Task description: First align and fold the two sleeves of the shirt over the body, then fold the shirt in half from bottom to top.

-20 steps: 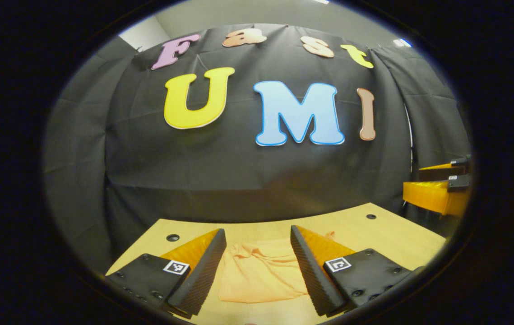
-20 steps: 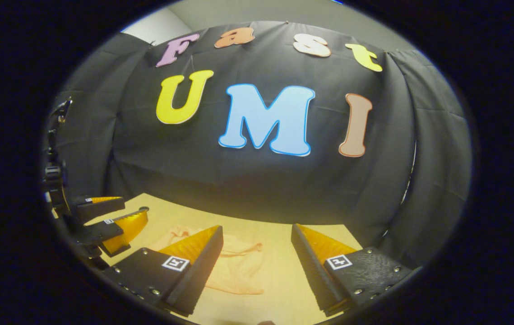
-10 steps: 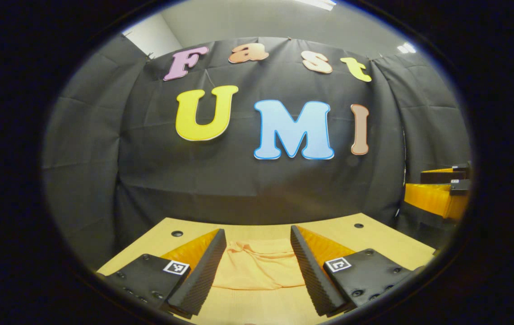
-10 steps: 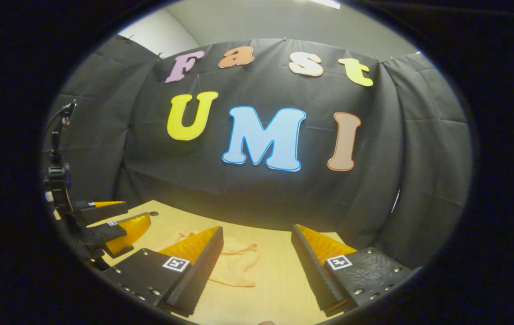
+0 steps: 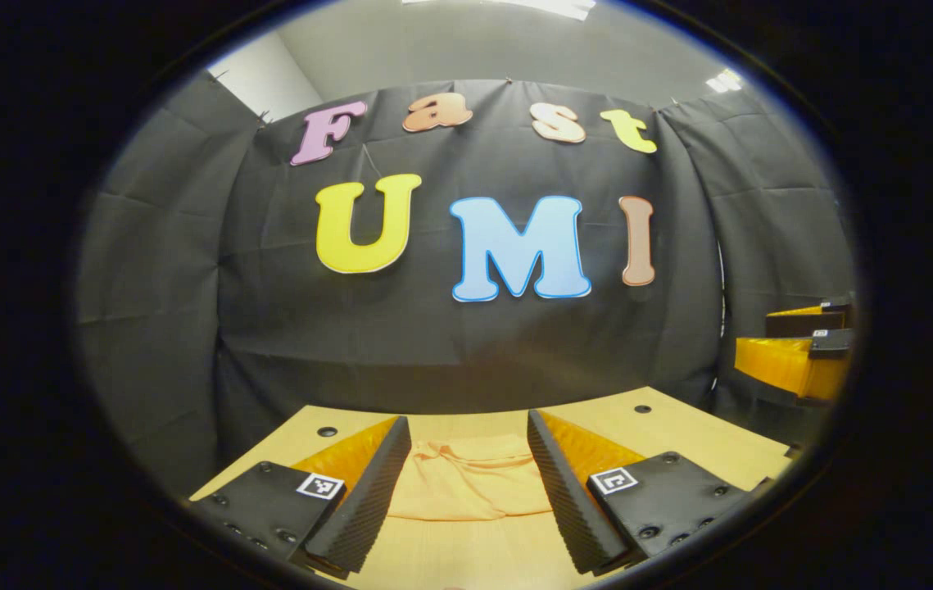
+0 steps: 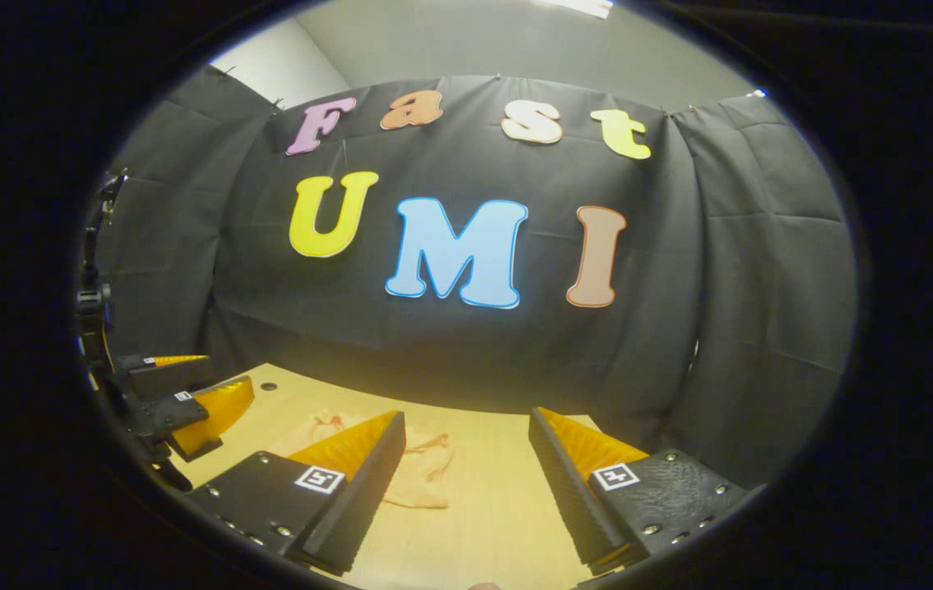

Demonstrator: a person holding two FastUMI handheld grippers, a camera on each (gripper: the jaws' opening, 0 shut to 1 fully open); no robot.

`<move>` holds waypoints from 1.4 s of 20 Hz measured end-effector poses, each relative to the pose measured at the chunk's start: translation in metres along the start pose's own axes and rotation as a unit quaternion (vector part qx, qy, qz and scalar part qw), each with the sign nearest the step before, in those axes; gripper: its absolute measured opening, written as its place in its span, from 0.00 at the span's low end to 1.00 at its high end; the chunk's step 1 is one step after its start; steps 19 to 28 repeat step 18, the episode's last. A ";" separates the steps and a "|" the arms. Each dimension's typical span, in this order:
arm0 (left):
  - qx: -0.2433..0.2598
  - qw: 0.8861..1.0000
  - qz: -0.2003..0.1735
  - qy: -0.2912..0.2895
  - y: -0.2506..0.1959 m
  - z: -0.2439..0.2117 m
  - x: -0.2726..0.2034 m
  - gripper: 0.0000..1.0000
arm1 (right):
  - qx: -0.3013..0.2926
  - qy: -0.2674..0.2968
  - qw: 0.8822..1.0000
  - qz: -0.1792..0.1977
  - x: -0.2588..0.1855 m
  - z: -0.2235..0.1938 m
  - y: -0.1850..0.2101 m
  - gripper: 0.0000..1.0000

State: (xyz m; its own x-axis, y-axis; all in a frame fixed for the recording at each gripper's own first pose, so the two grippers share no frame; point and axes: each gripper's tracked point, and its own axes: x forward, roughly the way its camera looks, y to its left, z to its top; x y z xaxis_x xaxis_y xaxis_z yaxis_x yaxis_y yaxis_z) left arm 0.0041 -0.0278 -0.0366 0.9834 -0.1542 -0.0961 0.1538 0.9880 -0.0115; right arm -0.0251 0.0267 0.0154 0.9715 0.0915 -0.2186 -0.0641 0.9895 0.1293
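Left gripper view shows our left tongs spread apart, empty, above the desk, framing the shirt lying compact toward its far edge. Our right tongs gape likewise, raised clear, so the folding looks finished.

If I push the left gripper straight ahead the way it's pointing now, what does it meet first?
Probably nothing nearby: the left gripper, open, is aimed over the shirt on the table, toward the black cloth wall. The wall looks like the first contact, though depth is unclear.
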 end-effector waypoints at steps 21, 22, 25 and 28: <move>0.007 1.000 -0.023 -0.017 0.016 0.010 0.009 0.94 | -0.008 -0.016 0.999 -0.036 -0.005 0.009 0.005 0.95; 0.007 1.000 -0.023 -0.017 0.016 0.010 0.009 0.94 | -0.008 -0.016 0.999 -0.036 -0.005 0.009 0.005 0.95; 0.007 1.000 -0.023 -0.017 0.016 0.010 0.009 0.94 | -0.008 -0.016 0.999 -0.036 -0.005 0.009 0.005 0.95; 0.007 1.000 -0.023 -0.017 0.016 0.010 0.009 0.94 | -0.008 -0.016 0.999 -0.036 -0.005 0.009 0.005 0.95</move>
